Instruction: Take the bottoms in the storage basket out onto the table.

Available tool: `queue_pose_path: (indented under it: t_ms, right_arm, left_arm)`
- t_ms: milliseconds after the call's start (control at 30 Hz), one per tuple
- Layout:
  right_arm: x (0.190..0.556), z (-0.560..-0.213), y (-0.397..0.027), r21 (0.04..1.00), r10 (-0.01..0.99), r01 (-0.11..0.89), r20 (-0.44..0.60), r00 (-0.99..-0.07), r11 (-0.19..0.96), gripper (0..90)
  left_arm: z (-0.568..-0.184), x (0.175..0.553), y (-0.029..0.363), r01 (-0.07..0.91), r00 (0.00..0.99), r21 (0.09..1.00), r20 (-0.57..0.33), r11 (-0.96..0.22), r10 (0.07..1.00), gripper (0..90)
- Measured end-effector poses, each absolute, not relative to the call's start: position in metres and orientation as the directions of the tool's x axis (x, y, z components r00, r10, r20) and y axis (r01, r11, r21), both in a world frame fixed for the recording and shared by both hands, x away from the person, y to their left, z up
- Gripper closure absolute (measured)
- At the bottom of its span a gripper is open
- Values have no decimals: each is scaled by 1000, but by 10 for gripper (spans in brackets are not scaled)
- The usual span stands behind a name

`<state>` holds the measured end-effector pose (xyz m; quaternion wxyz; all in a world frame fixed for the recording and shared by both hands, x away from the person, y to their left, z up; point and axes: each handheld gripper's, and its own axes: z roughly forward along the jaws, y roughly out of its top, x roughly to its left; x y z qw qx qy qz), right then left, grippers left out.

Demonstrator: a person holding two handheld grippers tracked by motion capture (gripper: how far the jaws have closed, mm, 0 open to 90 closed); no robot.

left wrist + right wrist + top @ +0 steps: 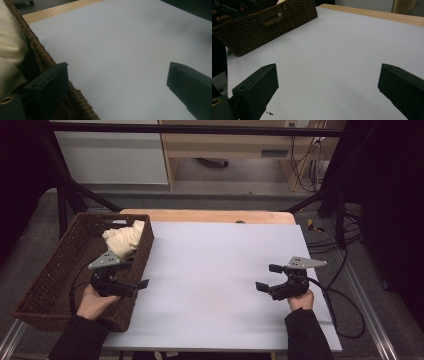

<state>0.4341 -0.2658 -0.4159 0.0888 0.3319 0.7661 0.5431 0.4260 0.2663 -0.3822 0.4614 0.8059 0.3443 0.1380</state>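
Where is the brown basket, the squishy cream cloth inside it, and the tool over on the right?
Basket [47, 285]: high view, on its woven left wall.
Cream cloth [125, 239]: high view, on the middle of the bundle at the basket's far end.
Right tool [268, 277]: high view, midway between its open tips, above the white sheet.

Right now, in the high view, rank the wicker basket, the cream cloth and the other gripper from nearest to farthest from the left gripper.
1. Wicker basket: the left gripper hovers at its right rim.
2. Cream cloth: in the basket's far end, just beyond the gripper.
3. Right gripper: across the white mat, on the right side.
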Motion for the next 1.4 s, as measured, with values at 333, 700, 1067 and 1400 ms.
queue_pose_path:
  t_ms: [333,700,1067,1400]
  right_arm:
    - [434,-415,-267,893,603,408,223,-766,188,36]
    - [434,-416,-266,889,604,413,221,-766,199,37]
    - [435,-417,-265,887,606,413,216,-766,206,37]
    - [434,-417,-265,886,605,413,214,-767,211,37]
  left_arm:
    - [-379,425,265,423,731,836,-87,-349,677,41]
    - [-377,424,264,433,724,826,-79,-362,685,41]
    - [-373,424,270,441,717,823,-84,-358,692,41]
    - [-369,424,277,448,709,822,-85,-353,700,41]
